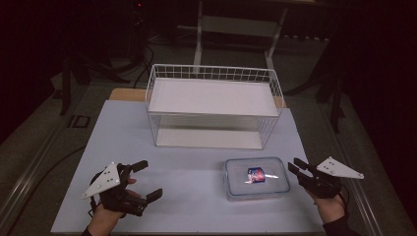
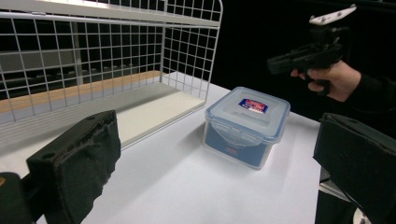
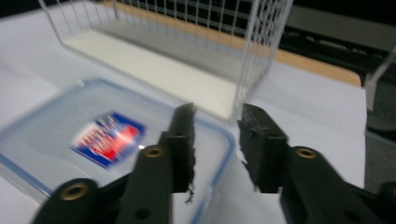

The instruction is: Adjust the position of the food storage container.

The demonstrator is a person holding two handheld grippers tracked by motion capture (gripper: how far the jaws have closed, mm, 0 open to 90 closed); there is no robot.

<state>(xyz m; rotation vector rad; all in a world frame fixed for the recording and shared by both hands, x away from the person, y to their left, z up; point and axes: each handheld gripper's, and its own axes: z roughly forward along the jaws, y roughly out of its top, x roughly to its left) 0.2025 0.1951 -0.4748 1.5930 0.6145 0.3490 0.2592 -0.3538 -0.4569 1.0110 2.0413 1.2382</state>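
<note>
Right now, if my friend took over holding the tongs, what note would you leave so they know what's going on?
Left tongs: wide open, nothing in them, low over the near-left of the table.
Right tongs: jaws narrowed with a gap between them, holding nothing, just off the right edge of the plastic box, tips above its lid corner in the right gripper view.
Plastic box: lid on, with a red and blue label, sitting on the table in front of the wire basket.
Wire basket: nothing inside it.
Done: nothing picked up.
Left: probably grab the box; likely it goes into the basket.
</note>
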